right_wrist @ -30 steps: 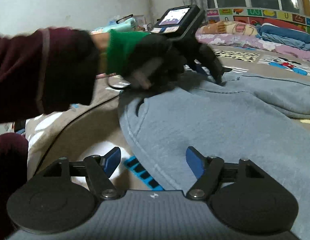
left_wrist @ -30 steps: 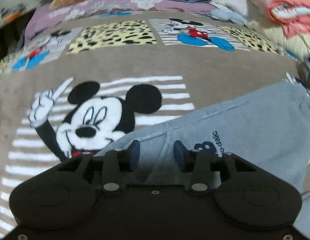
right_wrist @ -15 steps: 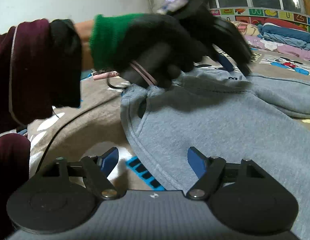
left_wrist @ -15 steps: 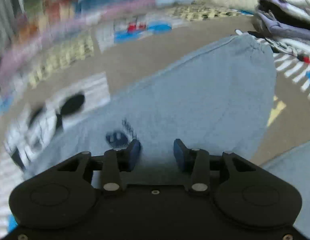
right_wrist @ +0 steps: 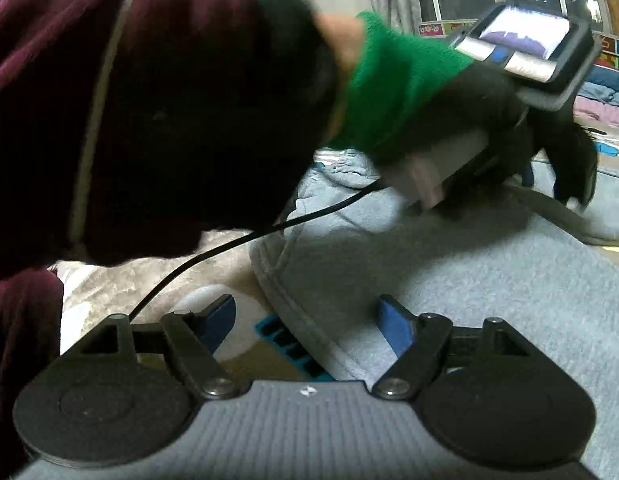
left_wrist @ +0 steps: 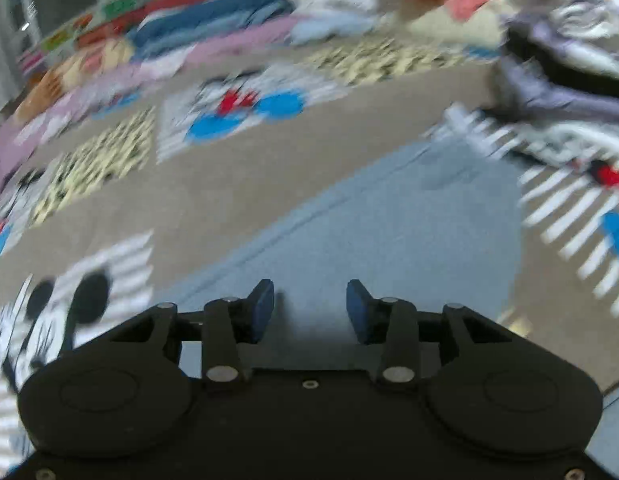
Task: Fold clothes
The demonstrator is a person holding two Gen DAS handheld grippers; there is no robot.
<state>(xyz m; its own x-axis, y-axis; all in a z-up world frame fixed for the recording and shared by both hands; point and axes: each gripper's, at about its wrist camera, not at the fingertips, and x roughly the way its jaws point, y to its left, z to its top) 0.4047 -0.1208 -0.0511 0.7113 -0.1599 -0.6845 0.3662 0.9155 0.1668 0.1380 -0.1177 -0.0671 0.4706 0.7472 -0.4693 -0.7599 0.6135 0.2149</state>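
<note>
The grey sweatshirt (right_wrist: 449, 280) lies flat on the cartoon-print bed (left_wrist: 237, 200) beneath both spread, empty tongs, left (left_wrist: 309, 306) and right (right_wrist: 307, 318), with heaped clothes (left_wrist: 549, 60) beyond and a maroon sleeve (right_wrist: 149, 100) blocking the right view.

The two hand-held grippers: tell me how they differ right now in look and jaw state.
The left hand-held gripper has a black body, while the right hand-held gripper has a ribbed grey one. The left's jaws stand narrowly apart; the right's stand much wider. The left sits wholly over the grey sweatshirt, whereas the right straddles its edge, one finger over the bedspread. Both have blue pads and grip nothing.
</note>
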